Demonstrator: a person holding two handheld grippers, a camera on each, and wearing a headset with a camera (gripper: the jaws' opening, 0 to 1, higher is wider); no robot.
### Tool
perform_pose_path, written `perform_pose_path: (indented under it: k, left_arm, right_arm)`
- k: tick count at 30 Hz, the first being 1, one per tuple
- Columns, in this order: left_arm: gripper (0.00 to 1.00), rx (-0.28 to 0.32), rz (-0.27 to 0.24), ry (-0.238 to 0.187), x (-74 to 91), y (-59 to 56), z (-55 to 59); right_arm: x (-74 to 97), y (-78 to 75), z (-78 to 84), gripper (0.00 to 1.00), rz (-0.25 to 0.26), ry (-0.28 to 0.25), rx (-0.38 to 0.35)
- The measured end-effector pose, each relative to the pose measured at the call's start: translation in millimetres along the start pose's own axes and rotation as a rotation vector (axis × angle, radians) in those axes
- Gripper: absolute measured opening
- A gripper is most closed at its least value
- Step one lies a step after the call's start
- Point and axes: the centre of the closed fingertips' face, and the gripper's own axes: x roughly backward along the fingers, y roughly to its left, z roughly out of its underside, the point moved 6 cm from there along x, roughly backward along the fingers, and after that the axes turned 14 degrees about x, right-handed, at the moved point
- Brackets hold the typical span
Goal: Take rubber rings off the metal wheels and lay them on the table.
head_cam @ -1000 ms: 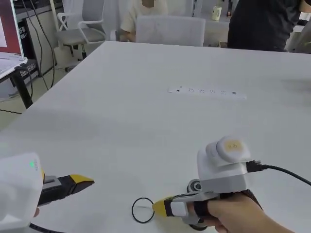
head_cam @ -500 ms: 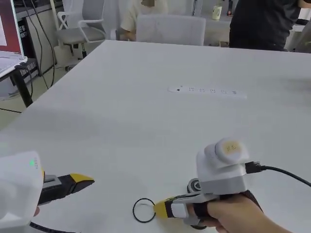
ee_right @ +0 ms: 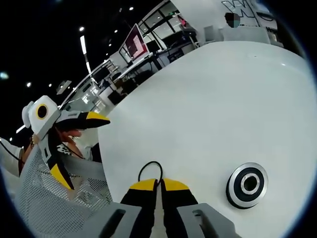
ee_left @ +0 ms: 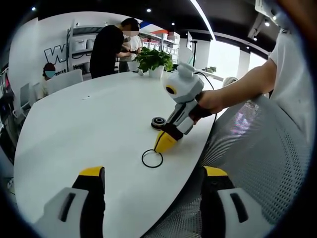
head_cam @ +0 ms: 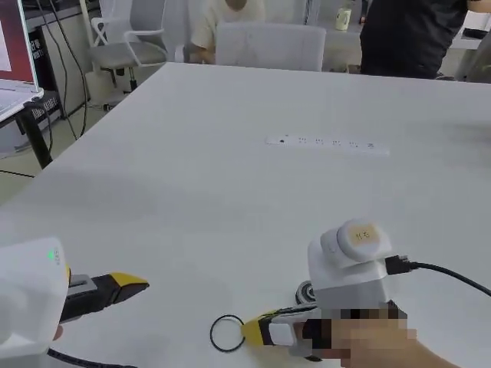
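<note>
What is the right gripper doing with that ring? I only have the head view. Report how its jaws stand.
Observer: In the right gripper view, the right gripper has its jaws shut together, and the rubber ring loops out from their tips.
Operator: Now tell me where the wheel sits. The gripper blocks it for me.
Observer: The metal wheel lies flat on the table, off to one side of the jaws and apart from the ring.

Head view: metal wheel half hidden behind right gripper; left gripper cropped at 8 o'clock edge. Right gripper view: near arc of rubber ring, 6 o'clock, covered by pressed-together tips; pinch not determinable.
</note>
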Motion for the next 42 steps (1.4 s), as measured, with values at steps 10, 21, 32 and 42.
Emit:
perform_pose_path:
  k: [10, 21, 32, 42]
  left_arm:
    - [0.78, 0.002, -0.004, -0.005, 0.3, 0.7, -0.2]
    - [0.79, 0.001, -0.002, -0.006, 0.2, 0.3, -0.2]
    - [0.78, 0.000, -0.003, -0.006, 0.2, 0.3, -0.1]
    - [0.78, -0.001, -0.001, -0.005, 0.0, -0.2, -0.1]
  right_arm:
    - [2.5, -1.3, -4.5, 0.06, 0.005, -0.016, 0.006]
    - [8.5, -2.2, -13.1, 0.10, 0.010, -0.047, 0.011]
    - [15.0, 0.4, -24.1, 0.11, 0.010, -0.089, 0.011]
    - [26.1, -1.8, -36.4, 0.12, 0.019, -0.147, -0.002]
